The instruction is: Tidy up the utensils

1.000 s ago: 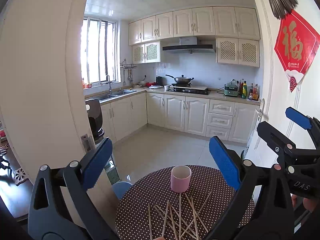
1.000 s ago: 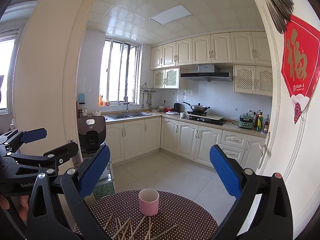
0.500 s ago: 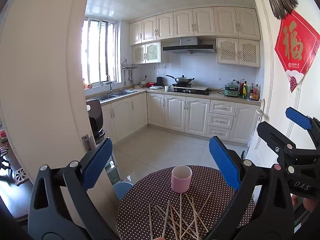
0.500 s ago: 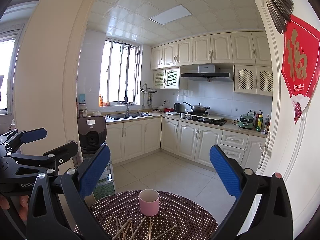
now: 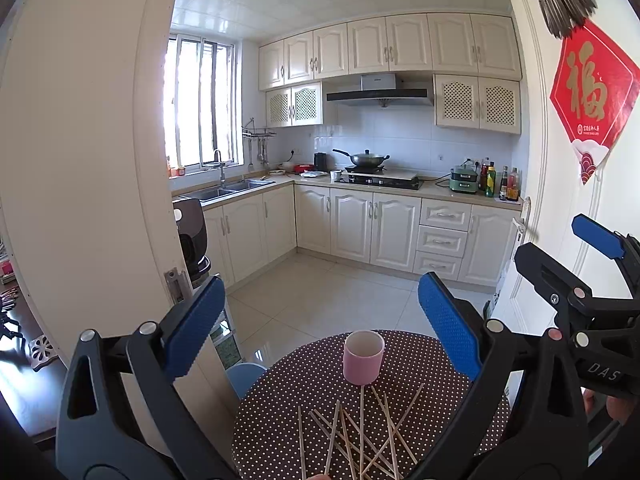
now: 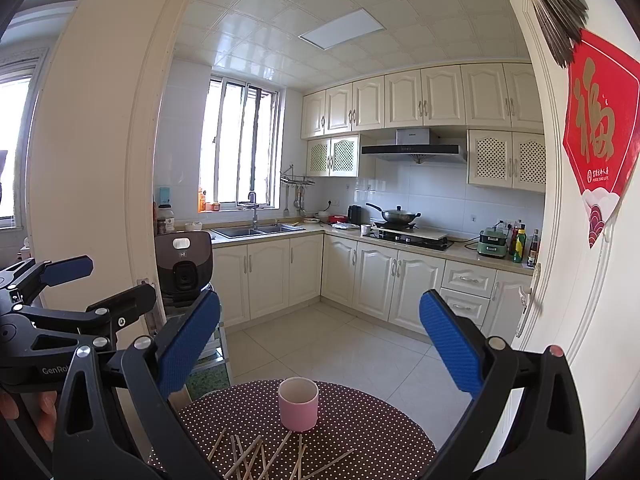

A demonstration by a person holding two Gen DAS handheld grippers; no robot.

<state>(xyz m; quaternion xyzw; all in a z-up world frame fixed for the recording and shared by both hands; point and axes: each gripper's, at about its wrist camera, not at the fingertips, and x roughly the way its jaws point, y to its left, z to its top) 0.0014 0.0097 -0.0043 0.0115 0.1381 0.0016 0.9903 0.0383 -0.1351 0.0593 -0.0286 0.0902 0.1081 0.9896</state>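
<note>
A pink cup (image 5: 363,357) stands upright and empty on a small round table with a brown polka-dot cloth (image 5: 288,384). Several wooden chopsticks (image 5: 360,436) lie scattered in front of the cup, nearer to me. My left gripper (image 5: 320,328) is open and empty, held above the table's near side. My right gripper (image 6: 320,340) is also open and empty, to the right of the left one; it shows at the right edge of the left wrist view (image 5: 568,276). The cup (image 6: 298,404), chopsticks (image 6: 264,456) and cloth (image 6: 380,424) also show in the right wrist view.
A pale blue stool (image 5: 244,376) stands left of the table. A cream door frame (image 5: 120,200) rises on the left and a white door (image 5: 560,208) with a red decoration on the right. Beyond lie a tiled floor and kitchen cabinets (image 5: 360,224).
Both views have shifted very slightly; the cup and chopsticks lie as before. Both grippers stay open.
</note>
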